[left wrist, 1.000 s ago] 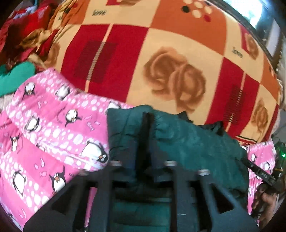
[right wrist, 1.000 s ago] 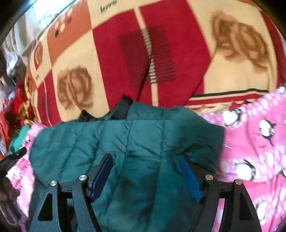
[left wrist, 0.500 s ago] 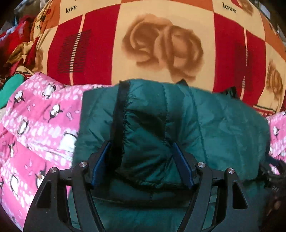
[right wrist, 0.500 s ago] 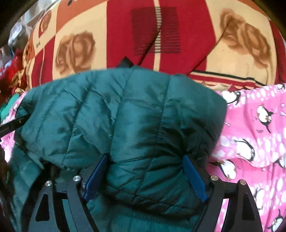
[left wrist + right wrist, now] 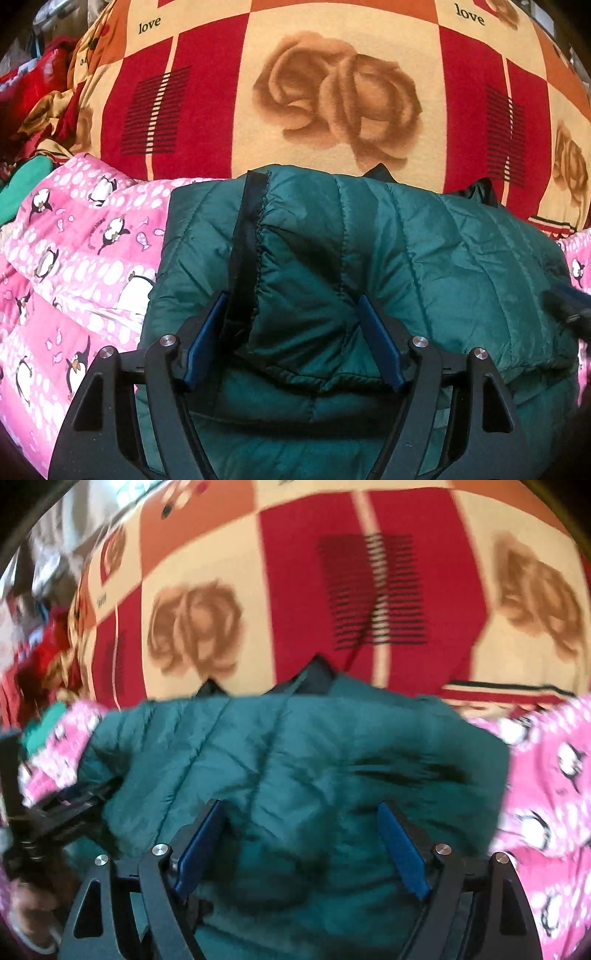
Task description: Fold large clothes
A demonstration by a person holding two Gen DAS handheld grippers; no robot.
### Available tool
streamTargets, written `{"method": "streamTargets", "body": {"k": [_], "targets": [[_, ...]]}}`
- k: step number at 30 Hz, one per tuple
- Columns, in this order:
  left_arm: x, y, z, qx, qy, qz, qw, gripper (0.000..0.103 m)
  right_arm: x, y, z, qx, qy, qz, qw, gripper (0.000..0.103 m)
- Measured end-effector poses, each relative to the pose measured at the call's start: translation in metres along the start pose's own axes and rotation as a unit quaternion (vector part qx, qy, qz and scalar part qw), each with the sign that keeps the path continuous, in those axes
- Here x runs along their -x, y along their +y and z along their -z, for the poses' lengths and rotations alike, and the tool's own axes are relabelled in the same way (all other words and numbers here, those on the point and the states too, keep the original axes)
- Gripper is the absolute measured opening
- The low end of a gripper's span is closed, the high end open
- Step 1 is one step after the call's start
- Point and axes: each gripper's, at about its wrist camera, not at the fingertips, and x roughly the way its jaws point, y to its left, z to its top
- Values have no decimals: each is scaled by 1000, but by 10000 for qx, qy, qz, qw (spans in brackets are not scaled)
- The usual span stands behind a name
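A dark green quilted puffer jacket (image 5: 424, 258) lies folded over itself on a pink penguin-print blanket (image 5: 74, 258). A black zipper strip (image 5: 247, 240) runs down its left part. My left gripper (image 5: 291, 314) is open, its blue pads on either side of a fold of the jacket. In the right wrist view the same jacket (image 5: 295, 746) fills the middle, blurred by motion. My right gripper (image 5: 301, 819) is open over the jacket, blue pads wide apart. The left gripper's black frame (image 5: 44, 812) shows at the left edge there.
A red, orange and cream blanket with rose prints (image 5: 332, 92) covers the bed beyond the jacket. Crumpled red and gold cloth (image 5: 44, 103) and a teal cloth (image 5: 26, 181) lie at the far left. The right gripper's tip (image 5: 569, 306) shows at the right edge.
The left gripper was shut on the jacket a second ago and opened. Both grippers now sit a little further back over the folded jacket; the right view is blurred with motion.
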Motion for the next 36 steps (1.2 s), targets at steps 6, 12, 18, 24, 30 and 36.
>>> {"method": "streamTargets", "body": {"k": [6,12,18,24,30,36], "targets": [[0,1,1,2,-14,14,10000,76,-18,7,2,163,98,255,9995,85],[-2,-1,1,9,-36,-42,10000,78,16,-32,-5,-250,-350,481,9979,85],[-6,-4,1,-6,-42,-105,9999,81,-26,-69,2,-684,137,574,9959,89],[-5,-4,1,-36,-71,-71,9999,81,-16,-61,-5,-611,-2,695,9957,91],[14,4,2,-69,-156,-98,9998,81,31,-40,9,-308,-449,643,9964,91],[39,9,9,-78,-199,-235,9995,81,-4,-8,21,129,24,848,9963,91]]}}
